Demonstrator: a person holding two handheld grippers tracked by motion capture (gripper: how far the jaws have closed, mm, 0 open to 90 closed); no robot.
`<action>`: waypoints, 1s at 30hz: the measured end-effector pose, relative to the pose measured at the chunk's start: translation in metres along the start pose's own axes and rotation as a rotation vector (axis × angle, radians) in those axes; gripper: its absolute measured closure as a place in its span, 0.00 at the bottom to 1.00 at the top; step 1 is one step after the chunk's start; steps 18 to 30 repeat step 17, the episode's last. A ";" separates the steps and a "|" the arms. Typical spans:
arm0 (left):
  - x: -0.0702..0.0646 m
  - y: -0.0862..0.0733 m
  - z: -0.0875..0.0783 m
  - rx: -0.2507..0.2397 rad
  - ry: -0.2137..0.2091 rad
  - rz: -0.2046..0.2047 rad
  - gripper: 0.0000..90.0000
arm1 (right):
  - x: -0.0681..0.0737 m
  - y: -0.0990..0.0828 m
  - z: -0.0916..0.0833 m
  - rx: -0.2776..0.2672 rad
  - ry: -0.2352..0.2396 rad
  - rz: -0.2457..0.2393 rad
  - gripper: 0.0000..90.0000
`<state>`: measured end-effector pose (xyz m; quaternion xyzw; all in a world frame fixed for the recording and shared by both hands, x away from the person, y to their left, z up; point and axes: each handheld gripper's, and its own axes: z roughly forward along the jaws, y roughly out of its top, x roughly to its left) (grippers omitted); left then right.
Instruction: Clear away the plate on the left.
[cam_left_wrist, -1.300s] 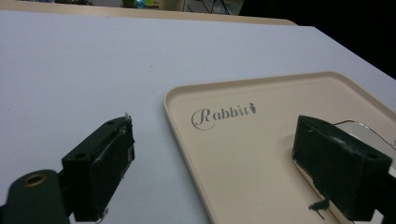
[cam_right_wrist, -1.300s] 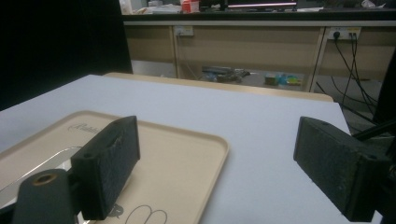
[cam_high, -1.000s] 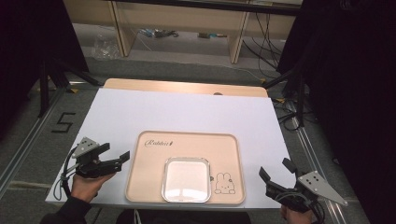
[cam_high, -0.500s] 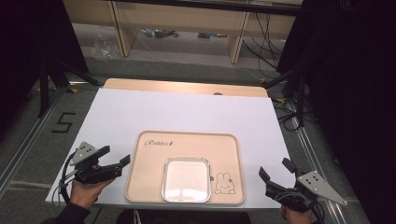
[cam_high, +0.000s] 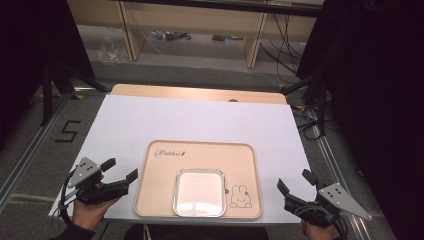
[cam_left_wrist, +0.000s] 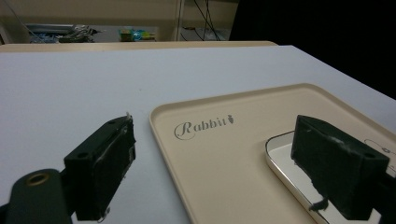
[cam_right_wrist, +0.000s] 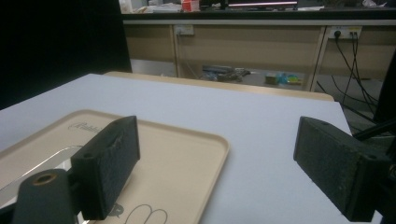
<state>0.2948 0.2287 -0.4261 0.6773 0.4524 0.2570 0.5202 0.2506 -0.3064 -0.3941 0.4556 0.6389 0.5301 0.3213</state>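
A beige tray (cam_high: 160, 170) printed with "Rabbit" and a small rabbit drawing lies at the near middle of the white table. On it sits a shiny square metal dish (cam_high: 199, 192), near the tray's front edge. My left gripper (cam_high: 121, 169) is open, low at the tray's left rim, and holds nothing. In the left gripper view the tray (cam_left_wrist: 224, 154) and the metal dish (cam_left_wrist: 285, 161) lie between the spread jaws. My right gripper (cam_high: 296, 182) stands open beyond the tray's right edge. The right gripper view shows the tray (cam_right_wrist: 182, 149) behind its left jaw.
The white table sheet (cam_high: 200, 122) stretches far behind the tray, with a wooden edge (cam_high: 200, 93) at the back. Shelving and cables stand beyond it. A floor mark "5" (cam_high: 67, 131) lies left of the table.
The left gripper has slid toward the near edge and a little right, closer to the tray's left rim. The right gripper has stayed still.
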 end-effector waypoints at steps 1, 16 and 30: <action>0.002 0.001 -0.002 -0.009 -0.004 0.034 0.15 | 0.000 0.000 0.000 0.000 0.000 0.005 0.17; 0.002 0.000 -0.004 -0.007 0.011 0.037 0.15 | 0.000 0.000 0.000 0.004 0.003 0.008 0.17; 0.002 0.000 -0.004 -0.007 0.012 0.038 0.15 | 0.000 0.000 0.000 0.004 0.003 0.006 0.17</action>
